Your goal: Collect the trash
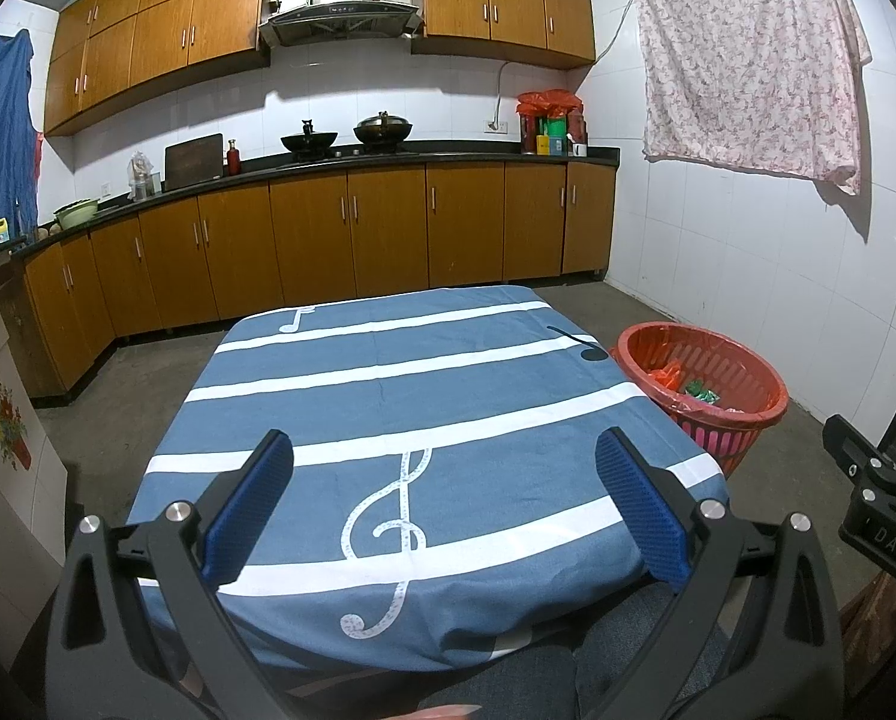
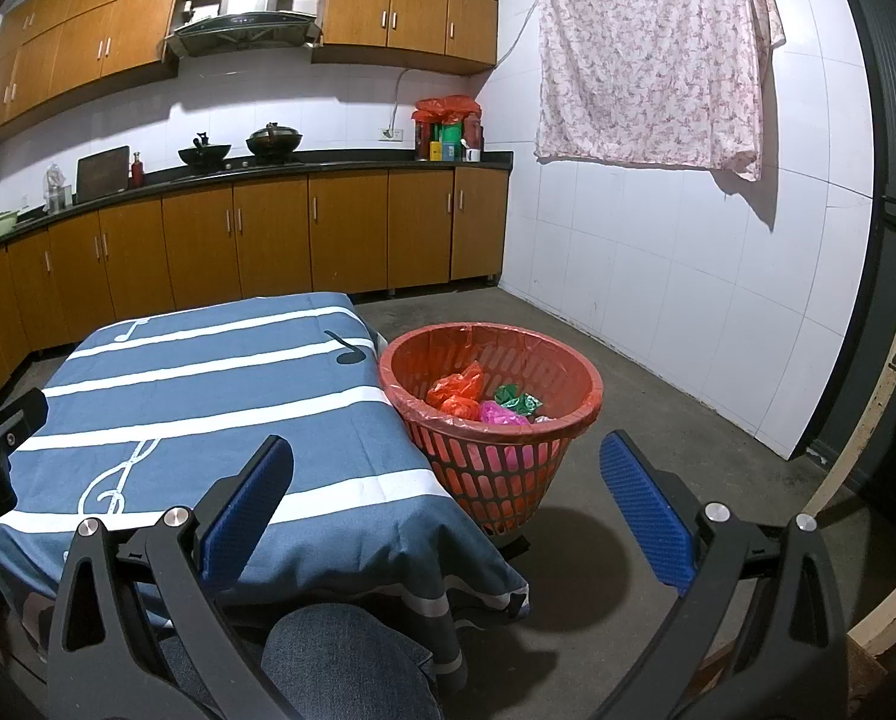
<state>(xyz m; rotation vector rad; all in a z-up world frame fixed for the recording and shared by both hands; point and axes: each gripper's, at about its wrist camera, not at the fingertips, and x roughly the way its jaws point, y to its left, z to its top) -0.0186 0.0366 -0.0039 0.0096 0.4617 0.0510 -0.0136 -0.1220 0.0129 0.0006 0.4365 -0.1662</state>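
A red slatted basket point(image 2: 568, 378) lined with a red bag stands on the floor right of the table; it also shows in the left wrist view point(image 1: 766, 387). Inside lie crumpled orange point(image 2: 457, 390), green point(image 2: 517, 399) and pink point(image 2: 502, 415) plastic trash. The table wears a blue cloth point(image 1: 388, 396) with white stripes and music notes, and nothing lies on it. My left gripper point(image 1: 445, 450) hovers open over the table's near end. My right gripper point(image 2: 448, 456) is open too, near the table's right corner, in front of the basket. Neither holds anything.
Wooden cabinets and a dark counter point(image 1: 340, 165) with woks line the far wall. A floral cloth point(image 2: 652, 54) hangs on the right wall. A person's knee in jeans point(image 2: 340, 660) sits below the table edge. A pale wooden frame point(image 2: 892, 420) stands at far right.
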